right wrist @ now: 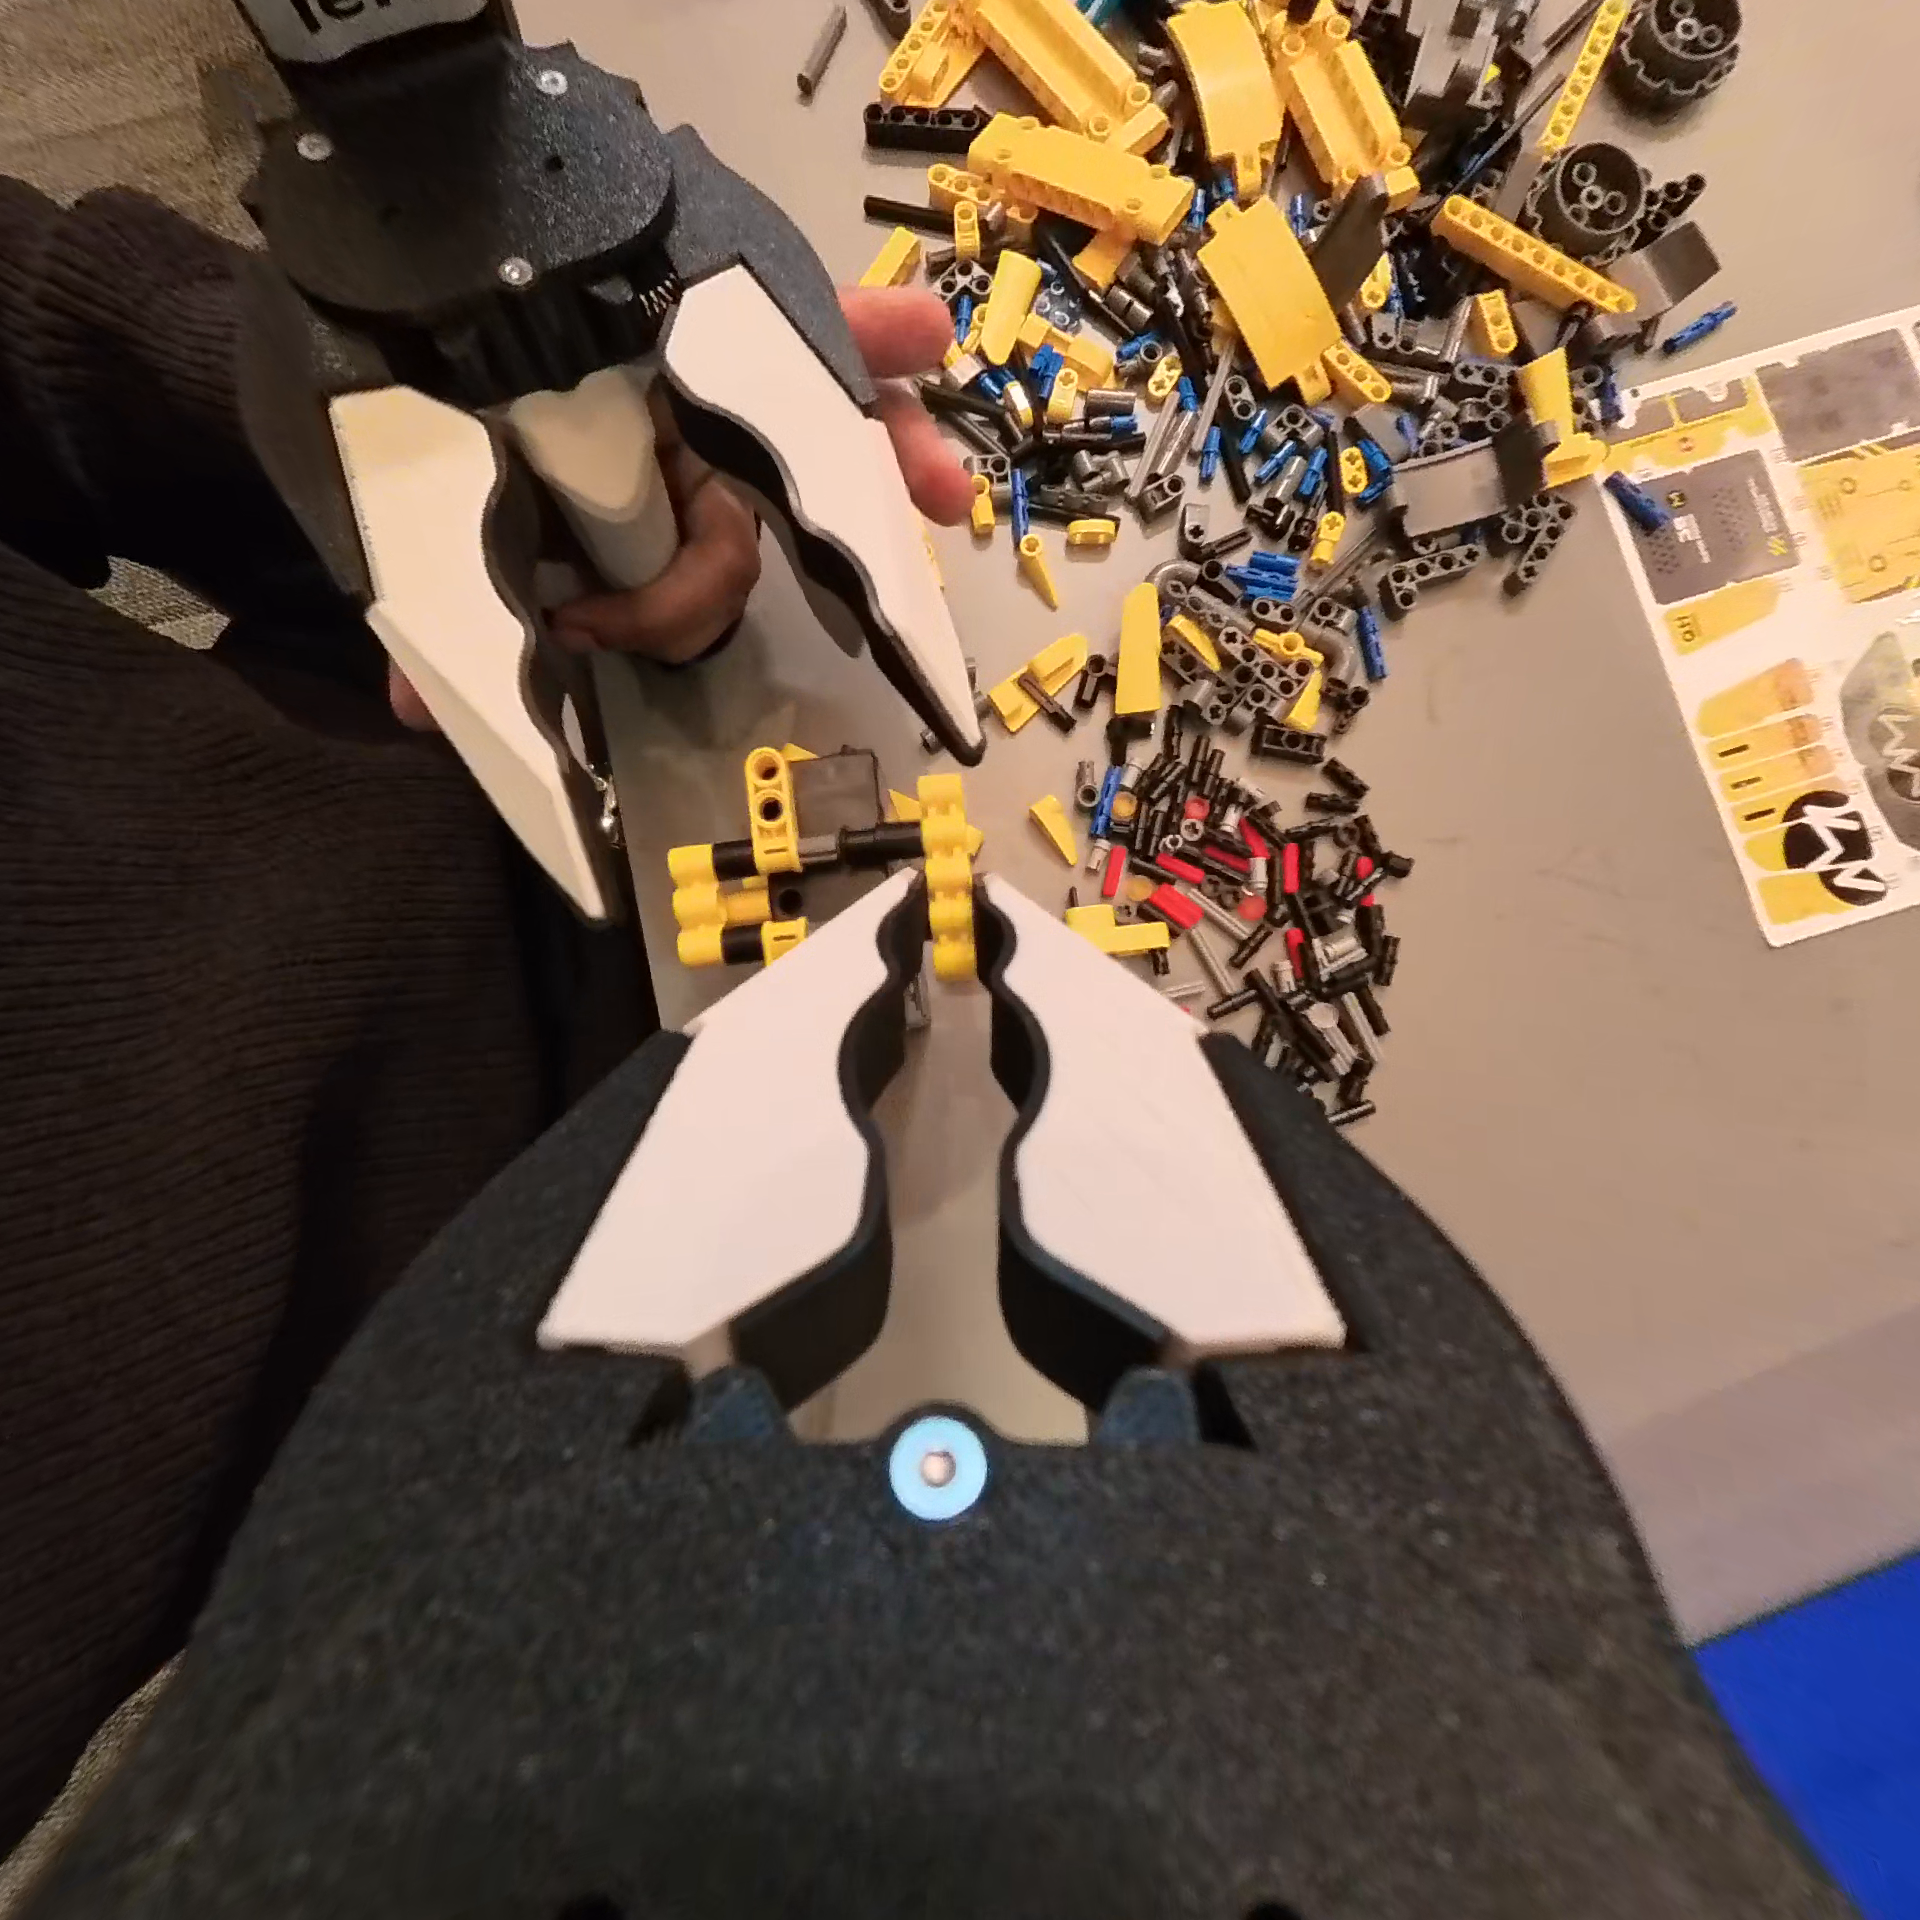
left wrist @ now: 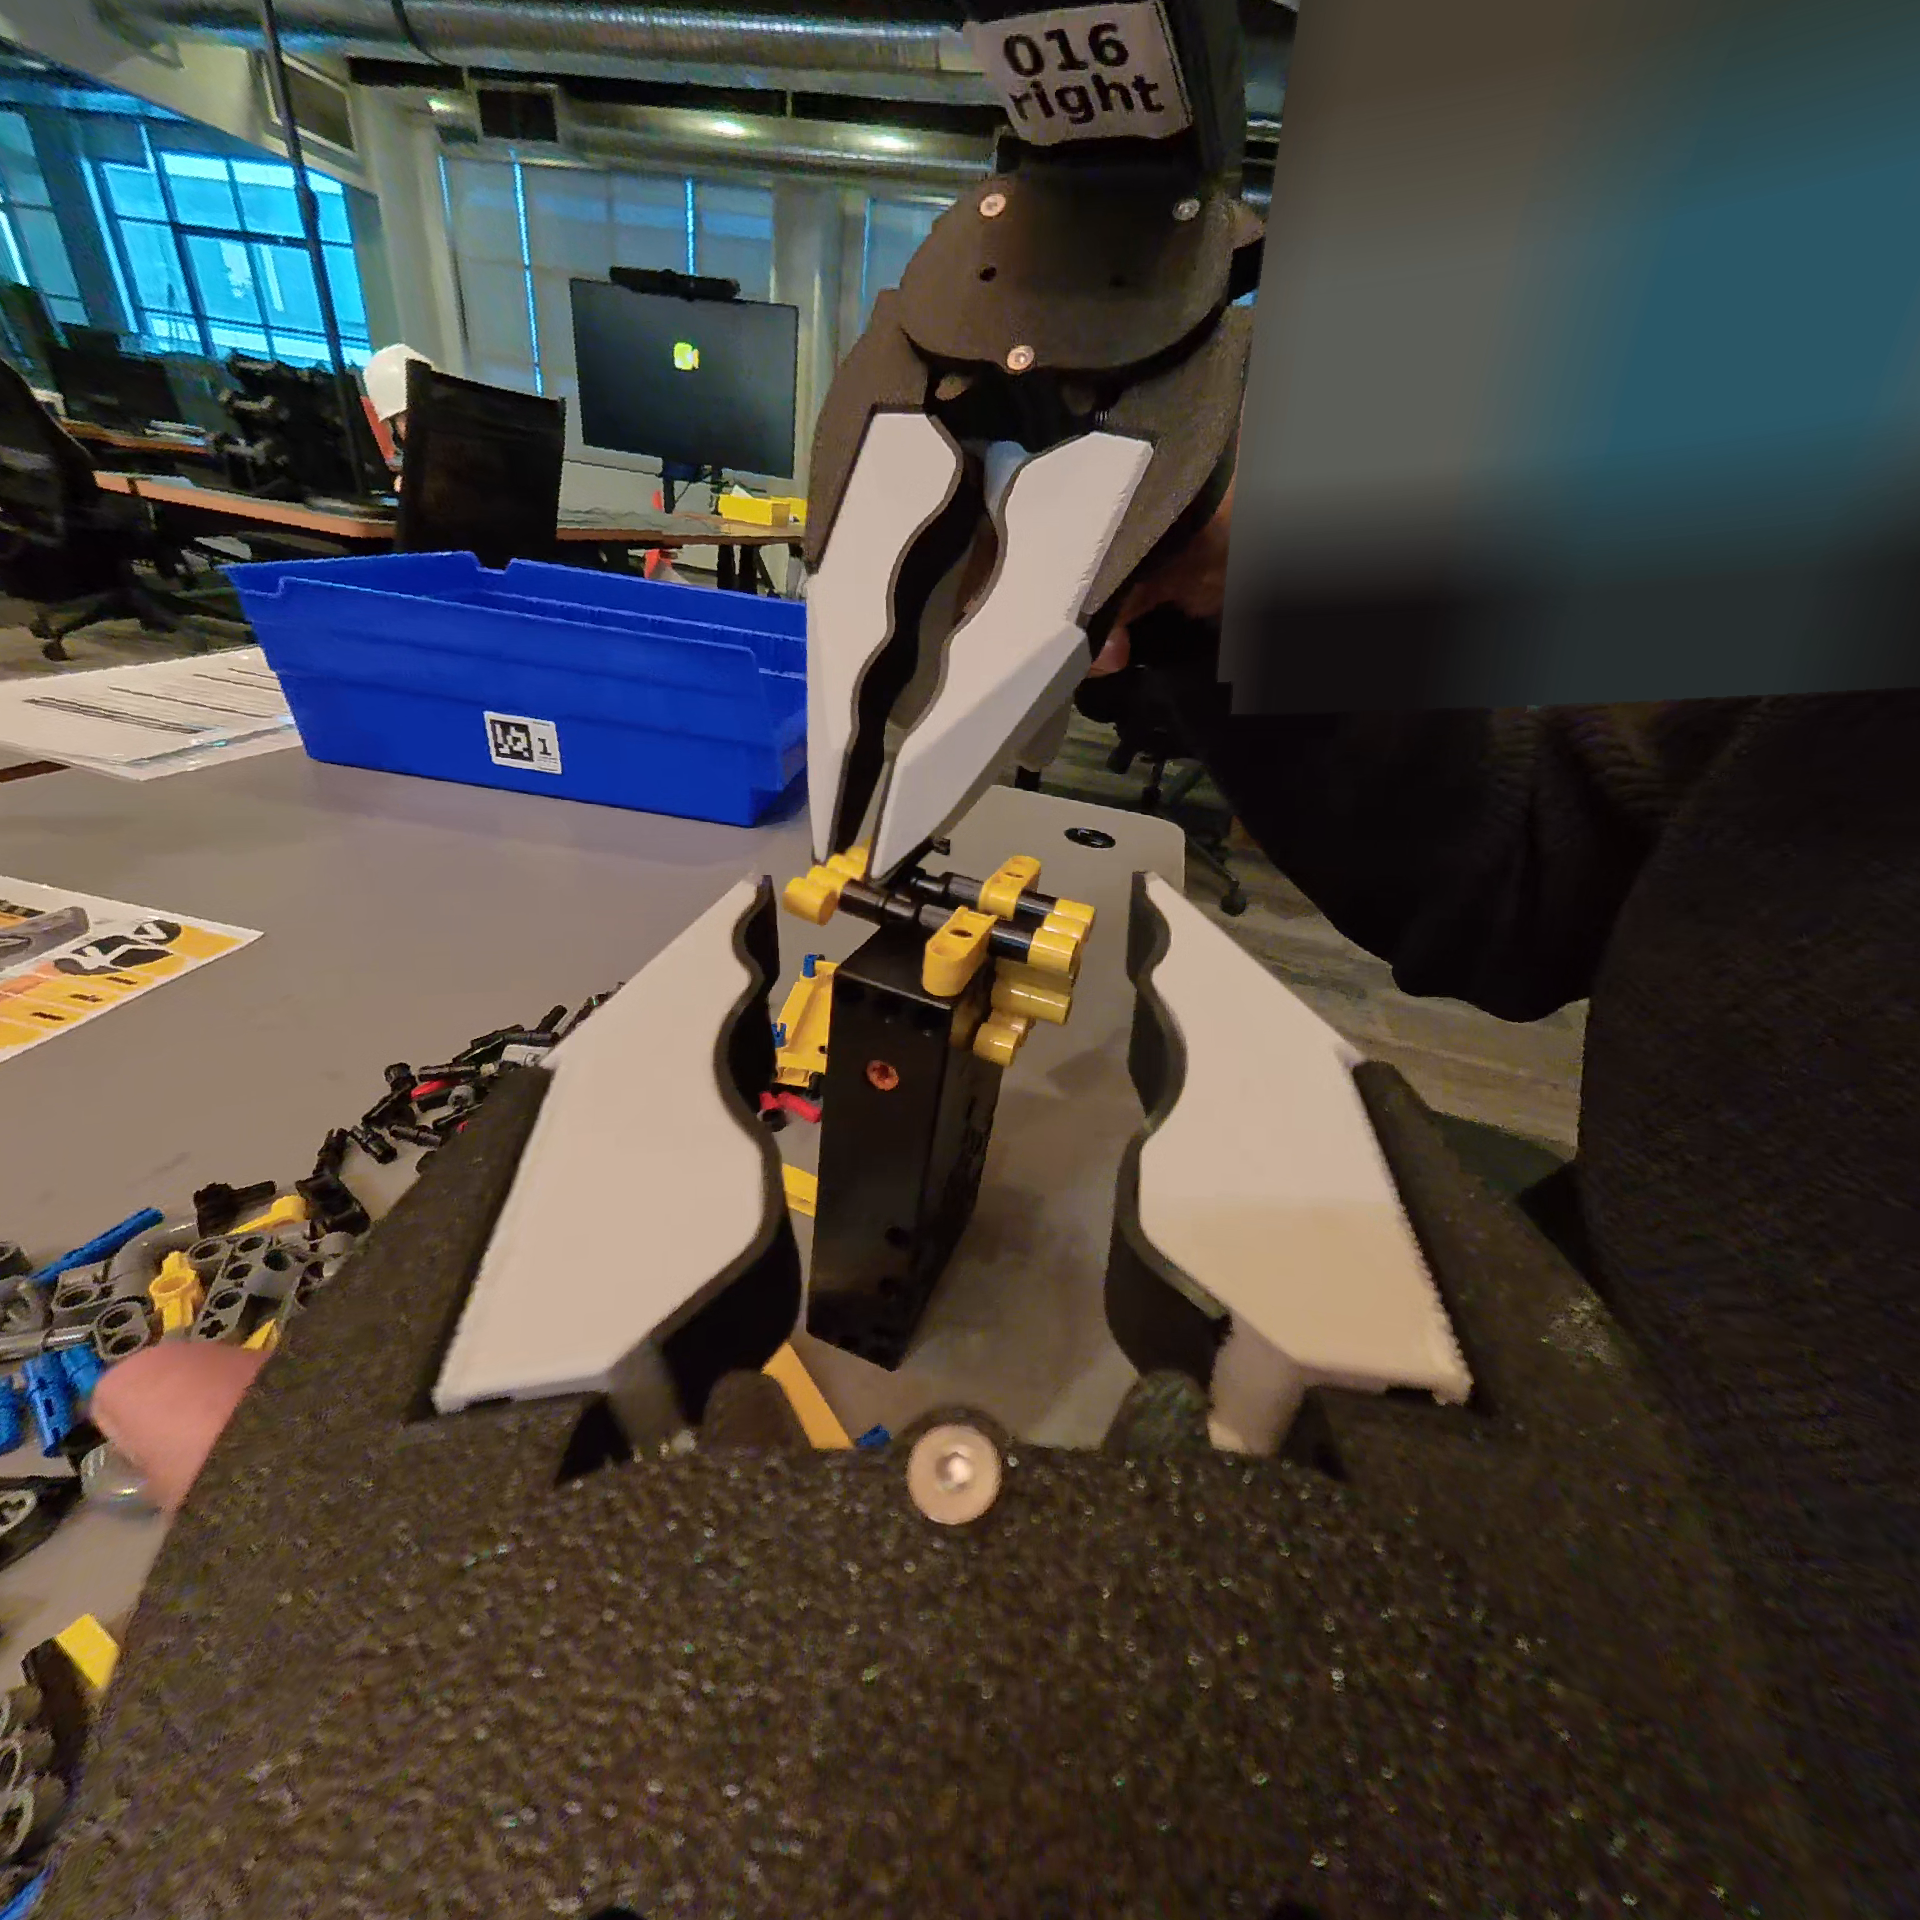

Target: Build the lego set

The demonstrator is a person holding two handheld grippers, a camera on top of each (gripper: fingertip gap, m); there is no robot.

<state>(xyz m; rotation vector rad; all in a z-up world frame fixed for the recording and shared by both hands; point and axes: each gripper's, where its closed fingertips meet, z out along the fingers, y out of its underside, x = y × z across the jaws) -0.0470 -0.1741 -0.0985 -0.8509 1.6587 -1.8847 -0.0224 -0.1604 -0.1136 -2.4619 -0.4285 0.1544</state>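
A black block [left wrist: 894,1143] stands upright on the grey table [left wrist: 416,935], with yellow connectors and black axles [left wrist: 997,925] fixed to its top. My left gripper [left wrist: 956,894] is open, with one finger on each side of the block and no contact that I can see. My right gripper [left wrist: 857,862] comes down from above and is shut on a yellow connector [left wrist: 821,888] at the left end of that assembly. In the right wrist view my right gripper [right wrist: 951,881] pinches the yellow connector [right wrist: 951,914], the black block [right wrist: 842,784] lies just beyond, and the open left gripper [right wrist: 779,821] flanks it.
A big pile of loose yellow, black, blue and red parts [right wrist: 1247,364] lies beside the assembly and also shows in the left wrist view [left wrist: 156,1278]. A blue bin [left wrist: 520,665] stands farther back. A printed sheet [right wrist: 1818,623] lies beyond the pile. The table edge and a person's dark sleeve [right wrist: 208,935] are close by. Less than 4 cm separates the two grippers' tips.
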